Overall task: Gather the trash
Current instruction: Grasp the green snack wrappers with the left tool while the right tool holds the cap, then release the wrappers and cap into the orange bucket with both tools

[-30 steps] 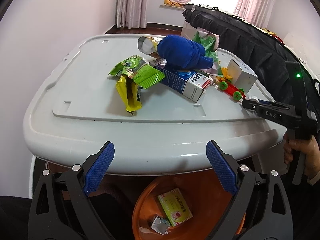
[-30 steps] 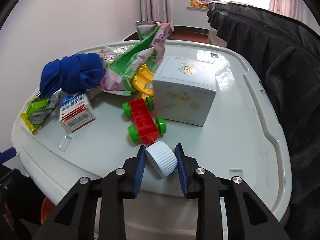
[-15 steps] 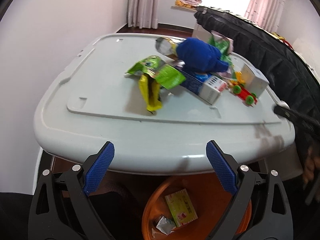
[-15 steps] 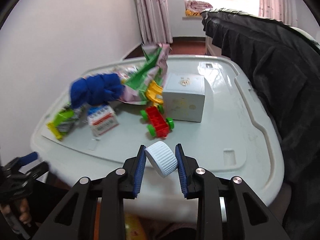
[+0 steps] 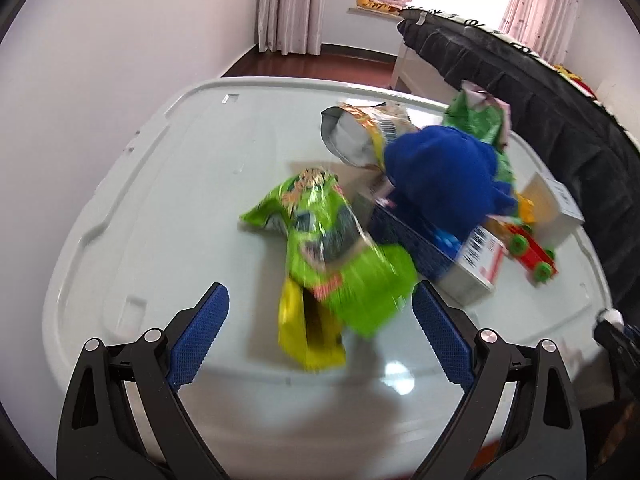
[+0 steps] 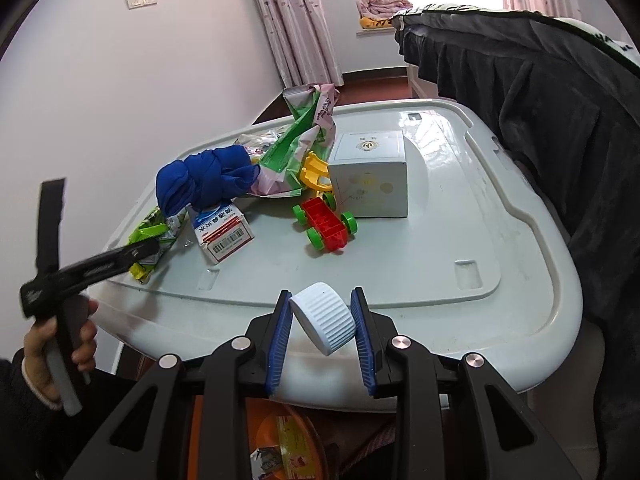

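Pale grey plastic lid [image 6: 460,216] bearing litter: right gripper [image 6: 322,330] pinches a ribbed white bottle cap [image 6: 323,323] above the near orange bin [image 6: 276,436]; left gripper [image 5: 316,336], spread, faces the crumpled green snack wrapper [image 5: 324,240].

the green snack wrapper [image 5: 340,248] and the yellow wrapper [image 5: 310,332] under it are smeared by motion blur in the left wrist view, so their print cannot be read. the blue cloth [image 5: 444,176] hides most of the milk carton [image 5: 448,256] top (only its barcode end shows). the right gripper [image 5: 614,326] is cut off at that picture's right edge, just a dark tip and a white bit. in the right wrist view the left gripper [image 6: 140,250] is blurred, its fingertips lost against the wrappers. the orange bin [image 6: 280,440] below the lid is mostly hidden behind the gripper's frame, its contents too small to name.
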